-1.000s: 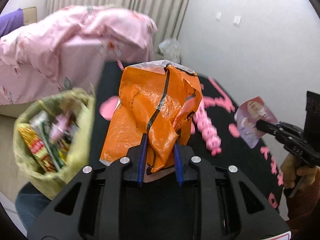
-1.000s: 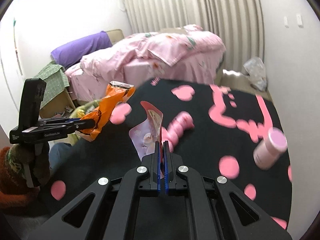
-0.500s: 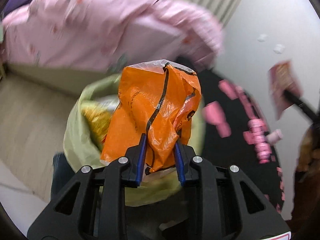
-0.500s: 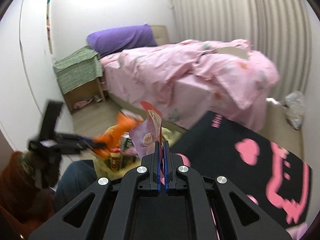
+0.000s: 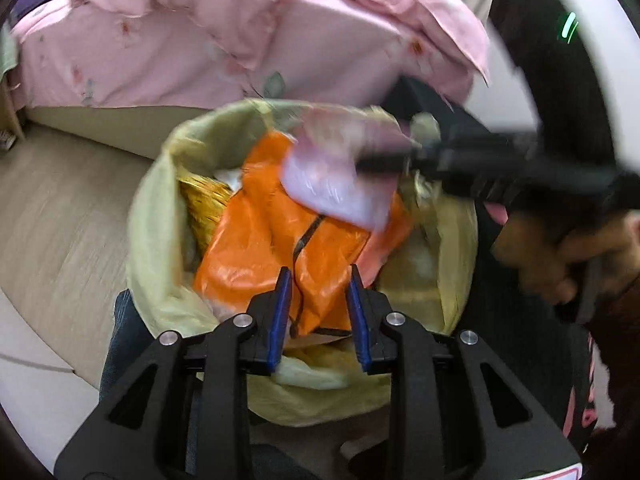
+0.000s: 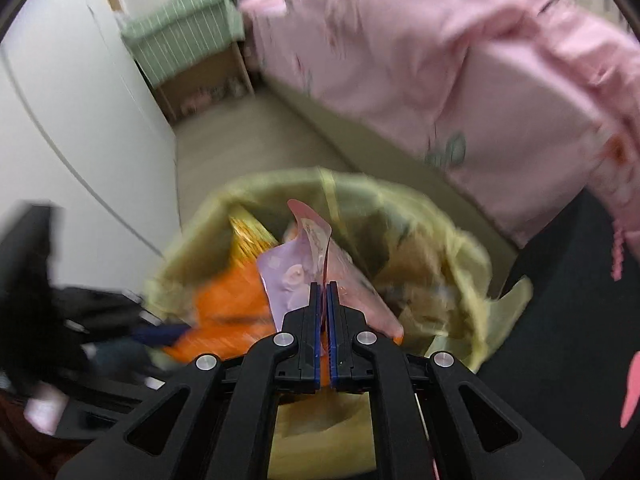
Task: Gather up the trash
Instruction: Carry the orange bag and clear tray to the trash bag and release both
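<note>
A yellow-green trash bag [image 5: 154, 216] stands open on the floor, with gold and other wrappers inside; it also shows in the right wrist view [image 6: 452, 248]. My left gripper [image 5: 318, 280] holds a crumpled orange plastic bag [image 5: 256, 248] between its fingers, down inside the bag's mouth. My right gripper [image 6: 325, 292] is shut on a pink and lilac snack pouch [image 6: 304, 268] just above the trash. The pouch [image 5: 340, 184] and the right gripper's black fingers [image 5: 460, 164] show blurred over the orange bag in the left wrist view.
A bed with a pink quilt [image 5: 240, 28] stands behind the trash bag. A black table with pink shapes [image 6: 580, 320] lies at the right. A wooden side table under green cloth [image 6: 188, 40] stands by the white wall. The floor [image 5: 60, 208] is beige wood.
Both grippers have swung from over the table to over the trash bag. The orange bag has dropped into the bag's mouth, and the pouch has come in just above it.
</note>
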`<state>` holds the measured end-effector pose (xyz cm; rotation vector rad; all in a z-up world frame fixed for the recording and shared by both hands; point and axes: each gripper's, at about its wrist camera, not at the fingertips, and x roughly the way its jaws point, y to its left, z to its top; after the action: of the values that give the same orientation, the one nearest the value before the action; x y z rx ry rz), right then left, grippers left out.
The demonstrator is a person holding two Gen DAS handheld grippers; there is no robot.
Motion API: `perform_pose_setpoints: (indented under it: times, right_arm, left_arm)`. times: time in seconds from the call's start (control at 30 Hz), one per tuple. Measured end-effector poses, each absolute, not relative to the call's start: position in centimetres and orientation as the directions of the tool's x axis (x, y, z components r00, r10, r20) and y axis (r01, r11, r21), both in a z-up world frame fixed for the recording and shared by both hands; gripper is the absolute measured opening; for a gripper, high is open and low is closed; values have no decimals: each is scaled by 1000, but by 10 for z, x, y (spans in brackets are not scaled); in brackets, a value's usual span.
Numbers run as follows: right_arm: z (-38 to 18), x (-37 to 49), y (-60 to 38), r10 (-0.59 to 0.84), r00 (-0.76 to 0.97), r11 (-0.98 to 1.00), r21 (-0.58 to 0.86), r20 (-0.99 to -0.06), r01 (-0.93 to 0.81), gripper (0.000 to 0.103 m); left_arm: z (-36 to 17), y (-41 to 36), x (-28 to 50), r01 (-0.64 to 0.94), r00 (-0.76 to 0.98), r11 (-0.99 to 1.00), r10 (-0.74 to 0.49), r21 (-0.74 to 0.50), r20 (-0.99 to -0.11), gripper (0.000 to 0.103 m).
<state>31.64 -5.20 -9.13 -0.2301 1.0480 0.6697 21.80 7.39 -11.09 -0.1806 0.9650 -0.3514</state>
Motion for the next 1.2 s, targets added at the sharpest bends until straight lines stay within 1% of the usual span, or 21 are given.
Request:
perform_pose_setpoints:
  times: [0.03,0.1,0.2,0.33,0.43,0.6,0.63,0.67,0.7,0.77,0.8,0.83,0.87,0.93,1.0,1.03,1.07,1.13,1.2]
  right_arm:
    - [-101,319,-49,367,310,779,107,-877,-618,5]
    - [-108,320,-47,344,298,778,93,-890,-621,5]
    - [-113,320,-55,334,283,792,105,-899,-601,5]
    - [-115,313,-60,325,280,798,103,-903,-594,5]
    - [-113,306,-66,350,283,785,115,-893,-609,5]
    - [-104,296,-77,403,342,794,138,-849,-592,6]
    - [-103,294,-78,413,347,795,147,-842,-588,7]
    - [-100,291,-80,420,351,795,153,-837,-587,7]
    - [-98,288,-81,416,357,796,145,-836,-588,8]
    - [-92,280,-82,402,389,802,114,-829,-587,20]
    - [-88,277,-83,413,396,799,118,-820,-589,35]
    - [-82,271,-87,438,405,795,136,-803,-592,43]
    - [-79,269,-89,444,410,795,139,-797,-590,43]
    - [-71,261,-92,442,433,802,129,-785,-584,43]
    - [-56,240,-102,433,494,817,97,-754,-569,43]
    - [-54,235,-104,429,511,822,87,-745,-563,43]
    - [-45,222,-110,415,549,835,64,-726,-546,43]
    - [-34,202,-121,392,604,858,39,-693,-512,44]
    - [-25,176,-137,375,641,881,43,-669,-471,44]
  left_arm:
    - [-111,79,220,189,531,934,-357,-304,-769,25]
    - [-114,84,224,162,536,937,-347,-310,-770,25]
    - [-117,79,229,165,531,934,-356,-318,-769,25]
    - [-116,71,238,173,534,941,-339,-292,-774,25]
    - [-118,76,243,159,530,934,-355,-321,-770,25]
    - [-100,95,231,92,587,935,-329,-342,-740,25]
    - [-95,100,228,74,605,935,-318,-346,-730,30]
    - [-88,106,224,61,625,934,-311,-353,-715,38]
    - [-80,111,220,53,645,931,-308,-361,-699,41]
    - [-69,117,214,43,670,926,-305,-375,-677,49]
    - [-65,119,212,40,676,925,-303,-377,-672,52]
    - [-59,119,208,35,682,928,-294,-372,-670,58]
    - [-56,119,205,33,686,931,-285,-363,-669,63]
    - [-48,117,197,31,696,941,-261,-336,-668,69]
    - [-40,112,185,38,713,949,-246,-314,-656,72]
    - [-35,107,174,43,729,953,-235,-300,-643,77]
    - [-32,104,167,45,738,956,-228,-290,-635,80]
    - [-25,91,146,48,754,964,-207,-262,-623,80]
    - [-20,78,126,73,765,968,-208,-239,-610,80]
